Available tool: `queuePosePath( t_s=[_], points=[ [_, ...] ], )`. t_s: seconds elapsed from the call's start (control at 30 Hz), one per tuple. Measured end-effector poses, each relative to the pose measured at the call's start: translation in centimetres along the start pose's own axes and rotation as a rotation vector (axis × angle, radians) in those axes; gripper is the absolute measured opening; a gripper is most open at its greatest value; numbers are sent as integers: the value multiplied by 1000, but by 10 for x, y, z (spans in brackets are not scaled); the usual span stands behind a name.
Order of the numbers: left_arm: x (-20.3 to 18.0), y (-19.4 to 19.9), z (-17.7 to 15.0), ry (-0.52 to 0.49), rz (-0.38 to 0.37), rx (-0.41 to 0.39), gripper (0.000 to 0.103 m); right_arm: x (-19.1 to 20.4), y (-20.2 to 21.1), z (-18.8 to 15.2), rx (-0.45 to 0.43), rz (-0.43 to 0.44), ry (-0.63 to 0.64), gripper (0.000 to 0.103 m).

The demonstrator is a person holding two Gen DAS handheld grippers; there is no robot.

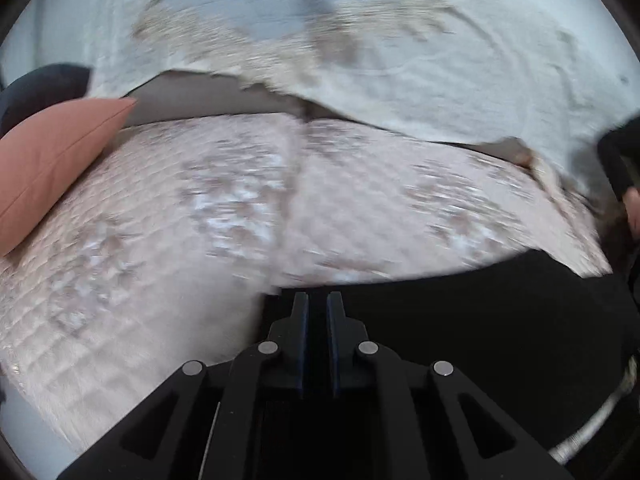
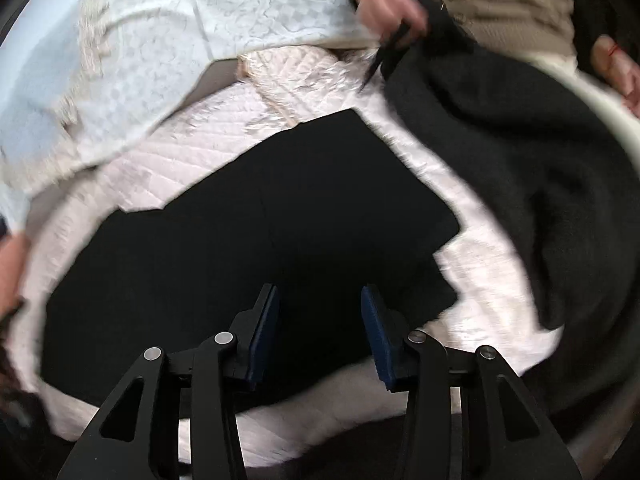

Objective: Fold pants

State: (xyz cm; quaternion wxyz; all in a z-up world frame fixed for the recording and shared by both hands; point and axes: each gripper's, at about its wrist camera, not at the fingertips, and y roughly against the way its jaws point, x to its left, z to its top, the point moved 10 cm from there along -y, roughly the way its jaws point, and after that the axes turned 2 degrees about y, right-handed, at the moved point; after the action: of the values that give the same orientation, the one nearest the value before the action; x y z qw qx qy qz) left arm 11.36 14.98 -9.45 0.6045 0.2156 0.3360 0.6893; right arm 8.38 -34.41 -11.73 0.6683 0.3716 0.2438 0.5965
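From your left wrist view, the left hand-held gripper (image 1: pixel 318 300) has its jaws nearly together right at the edge of the black pants (image 1: pixel 460 320); blur and black-on-black keep you from telling whether cloth is actually pinched, so a thin bite could slip out as you lift, or you could catch the pink quilted bedspread (image 1: pixel 160 240) with it. That side offers open bedspread ahead, with the salmon cushion (image 1: pixel 52 160) at the left edge and the pale blue blanket (image 1: pixel 400 72) draped beyond; keep the fold short of both. From your right wrist view, the right hand-held gripper (image 2: pixel 320 320) stands about half open over the pants (image 2: pixel 248 208), holding nothing. The pants lie flat on the bedspread (image 2: pixel 192 152), corners showing at upper right and lower right. A dark grey blanket (image 2: pixel 520 160) lies just to the right, and another person's hand (image 2: pixel 384 8) works at its top; swinging right risks snagging it. Free room is left and forward.
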Motion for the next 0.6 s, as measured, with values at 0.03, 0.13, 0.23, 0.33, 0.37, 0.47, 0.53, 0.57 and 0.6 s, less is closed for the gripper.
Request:
queuePosePath(
  t_s=[0.03,0.13,0.23,0.33,0.37,0.47,0.53,0.57,0.6],
  points=[
    [-15,5,-5,-18,-32,3,11,2,3,1,-9,2,12,44],
    [-58,12,-26,-81,-124,41,11,8,4,-5,11,39,0,44],
    [-91,12,-54,-132,-191,96,11,11,-10,-28,105,43,33,44],
    [-107,8,-85,-177,-213,167,11,10,-3,-35,113,6,81,44],
    [-109,8,-91,-191,-211,173,11,9,0,-35,109,-7,85,44],
    [-116,17,-91,-217,-210,157,12,17,11,-32,62,3,110,44],
    [-121,21,-86,-195,-224,155,12,38,18,-27,23,56,131,44],
    [-124,23,-82,-202,-223,139,12,46,19,-25,13,72,144,44],
    [-127,25,-79,-212,-216,121,12,60,19,-23,-5,90,173,44]
  ],
)
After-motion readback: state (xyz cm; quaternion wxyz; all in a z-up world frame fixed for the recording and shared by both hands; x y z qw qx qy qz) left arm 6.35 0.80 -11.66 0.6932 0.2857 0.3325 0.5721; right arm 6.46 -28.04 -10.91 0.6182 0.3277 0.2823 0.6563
